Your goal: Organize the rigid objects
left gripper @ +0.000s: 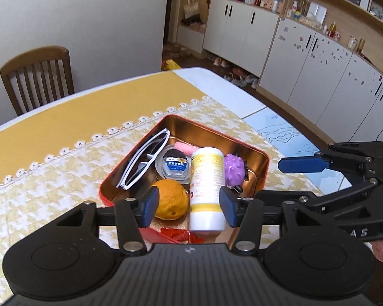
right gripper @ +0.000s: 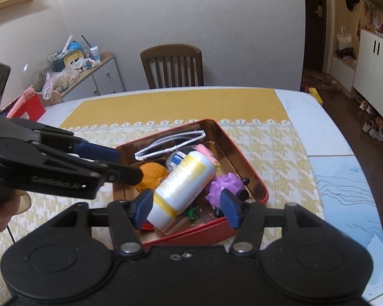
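Observation:
A red tin (left gripper: 212, 130) (right gripper: 245, 163) with a gold inside sits on the patterned cloth. In it lie white sunglasses (left gripper: 143, 160) (right gripper: 171, 142), a round floss case (left gripper: 175, 167), an orange (left gripper: 171, 201) (right gripper: 152, 174), a white-and-yellow bottle (left gripper: 206, 186) (right gripper: 181, 186) leaning on its side, and a purple spiky toy (left gripper: 233, 170) (right gripper: 224, 187). My left gripper (left gripper: 189, 206) (right gripper: 130, 164) hovers open over the tin's near edge, its pads apart from the bottle. My right gripper (right gripper: 186, 205) (left gripper: 270, 179) is open above the tin's right side, holding nothing.
A wooden chair (left gripper: 38, 76) (right gripper: 172, 66) stands behind the table. A yellow runner (left gripper: 89, 112) covers the far half. White cabinets (left gripper: 306, 71) line the right wall, and a cluttered sideboard (right gripper: 89, 71) stands at the left. A hand (right gripper: 2, 211) holds the left gripper.

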Motion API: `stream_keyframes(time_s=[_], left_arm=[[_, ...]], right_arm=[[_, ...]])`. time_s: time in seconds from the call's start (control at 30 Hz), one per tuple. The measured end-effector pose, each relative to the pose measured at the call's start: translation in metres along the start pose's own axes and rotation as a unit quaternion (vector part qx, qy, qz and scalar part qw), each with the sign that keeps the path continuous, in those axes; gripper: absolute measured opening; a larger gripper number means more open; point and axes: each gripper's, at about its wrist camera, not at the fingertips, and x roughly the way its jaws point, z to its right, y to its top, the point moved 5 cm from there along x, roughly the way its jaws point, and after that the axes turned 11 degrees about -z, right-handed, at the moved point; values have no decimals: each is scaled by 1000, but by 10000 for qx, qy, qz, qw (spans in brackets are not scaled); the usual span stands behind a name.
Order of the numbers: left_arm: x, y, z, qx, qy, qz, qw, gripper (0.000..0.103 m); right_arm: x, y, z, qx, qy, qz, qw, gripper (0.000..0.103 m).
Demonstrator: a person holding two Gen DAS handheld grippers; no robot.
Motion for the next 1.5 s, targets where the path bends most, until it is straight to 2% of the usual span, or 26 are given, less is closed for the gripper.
stream_keyframes(time_s=[0.1,0.2,0.37,0.43,0.5,0.67,0.77,0.87,1.07,1.5], left_arm=[[-15,-7,1,32,10,154,9999,55],[-30,-13,3,19,0,295,9996,65],[-52,-25,3,-128,-51,466,9988,73],[-60,-30,2,-186,-43,537,9984,83],[-66,-35,2,-243,-11,598,9979,86],[-80,-45,4,-288,122,709,9970,101],[-86,-50,4,-349,83,743,9966,102],[-94,-55,7,-341,239,822,9957,102],[-107,-61,8,-470,328,915,9942,102],[-122,-72,17,-545,314,996,9930,102]], right_arm=[[-9,-1,-5,12,-27,94,10000,63],[-18,-1,-11,-25,-56,200,9998,66],[-36,-4,-24,-111,-75,414,9991,78],[-43,-5,-28,-92,-77,487,9987,81],[-51,-5,-32,-78,-58,590,9982,88],[-67,-9,-39,-107,-77,794,9968,102],[-74,-12,-43,-101,-93,879,9960,103],[-80,-17,-47,-150,-210,945,9952,103],[-88,-24,-51,-34,-139,1009,9948,103],[-103,-34,-58,33,-216,1104,9936,103]])
